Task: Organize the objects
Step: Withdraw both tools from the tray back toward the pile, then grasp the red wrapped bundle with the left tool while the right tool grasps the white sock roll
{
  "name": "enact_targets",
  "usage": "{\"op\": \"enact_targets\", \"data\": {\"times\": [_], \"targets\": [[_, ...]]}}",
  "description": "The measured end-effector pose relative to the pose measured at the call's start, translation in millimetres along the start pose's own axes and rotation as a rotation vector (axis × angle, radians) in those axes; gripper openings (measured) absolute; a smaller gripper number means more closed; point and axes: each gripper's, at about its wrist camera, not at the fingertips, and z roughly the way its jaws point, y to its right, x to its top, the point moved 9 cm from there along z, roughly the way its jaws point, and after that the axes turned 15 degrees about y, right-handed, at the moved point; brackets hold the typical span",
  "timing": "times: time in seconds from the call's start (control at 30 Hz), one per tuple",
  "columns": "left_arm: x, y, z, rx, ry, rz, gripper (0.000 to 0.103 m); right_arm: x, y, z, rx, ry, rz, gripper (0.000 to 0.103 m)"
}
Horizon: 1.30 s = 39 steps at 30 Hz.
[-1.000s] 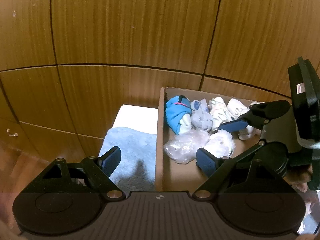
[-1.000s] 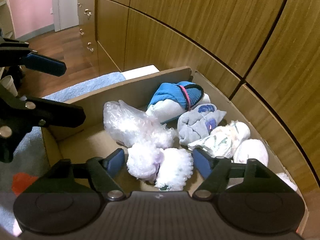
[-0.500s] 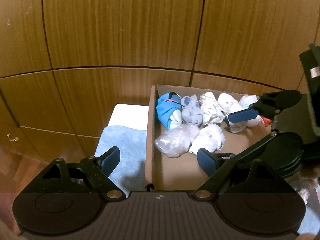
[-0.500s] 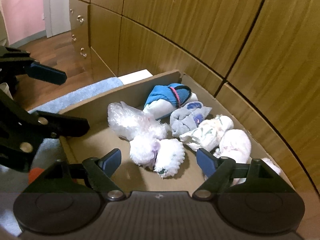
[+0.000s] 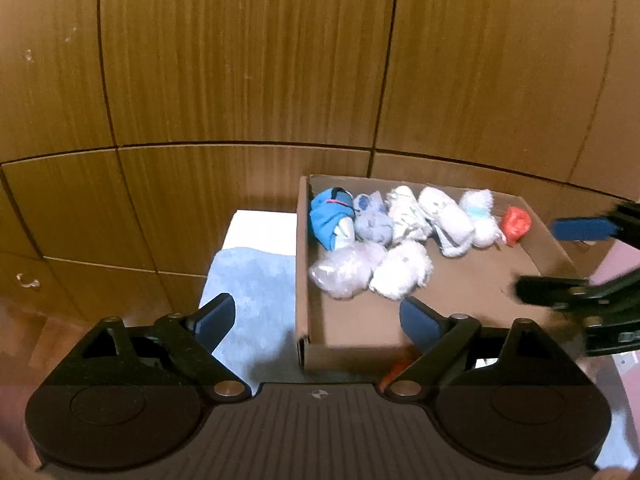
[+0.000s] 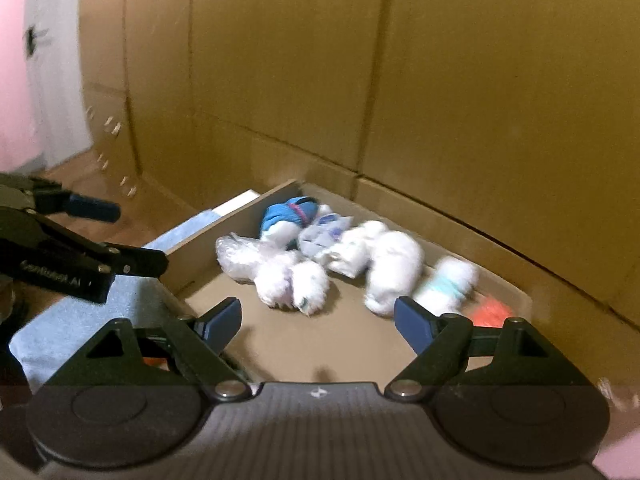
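Both tongs, left gripper [image 5: 316, 314] and right gripper [image 6: 318, 318], are opening wide and holding nothing, pulling back from the cardboard box [image 5: 460, 304] ahead, so next they should be approaching one rolled sock [image 5: 402, 268] slowly.

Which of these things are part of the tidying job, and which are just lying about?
Part of the job:
- cardboard box
- blue bundle
- grey bundle
- white bundles
- fluffy white bundle
- clear plastic bag
- red bundle
- left gripper and right gripper, both open and empty

Just lying about:
- blue towel
- wooden cabinets
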Motion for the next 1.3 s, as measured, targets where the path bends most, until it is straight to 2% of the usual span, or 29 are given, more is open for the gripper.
{"op": "enact_targets", "data": {"times": [0.1, 0.2, 0.33, 0.5, 0.63, 0.87, 1.07, 1.13, 1.17, 1.3], "targets": [[-8.2, -2.3, -15.5, -0.010, 0.027, 0.008, 0.093, -16.1, 1.6, -48.4, -0.100, 0.079, 0.034, 0.086], [-21.7, -2.9, -29.6, -0.017, 0.057, 0.005, 0.095, -48.3, -9.2, -86.2, -0.184, 0.130, 0.091, 0.088], [-47.6, 5.6, -44.0, -0.038, 0.070, 0.044, 0.095, -83.5, -30.3, -107.0, -0.235, 0.148, 0.183, 0.088], [-72.9, 11.2, -51.8, -0.043, 0.059, 0.078, 0.095, -94.6, -55.1, -95.4, -0.283, 0.157, 0.200, 0.086], [-79.4, 4.2, -56.4, -0.024, 0.057, 0.081, 0.096, -97.8, -61.7, -85.2, -0.322, 0.152, 0.217, 0.085], [-78.5, -12.5, -60.1, -0.002, 0.054, 0.080, 0.096, -124.9, -64.9, -66.4, -0.430, 0.080, 0.285, 0.072], [-80.8, -15.7, -54.6, -0.005, 0.038, 0.075, 0.096, -131.8, -68.3, -55.5, -0.463, 0.054, 0.292, 0.064], [-79.9, -12.7, -51.6, -0.007, 0.039, 0.084, 0.096, -130.7, -67.9, -54.8, -0.465, 0.058, 0.284, 0.056], [-79.5, -11.1, -49.7, -0.009, 0.039, 0.088, 0.096, -129.6, -67.4, -55.0, -0.462, 0.062, 0.283, 0.047], [-77.4, -3.8, -39.3, -0.013, 0.038, 0.099, 0.096, -130.1, -67.5, -65.0, -0.447, 0.086, 0.279, 0.046]]}}
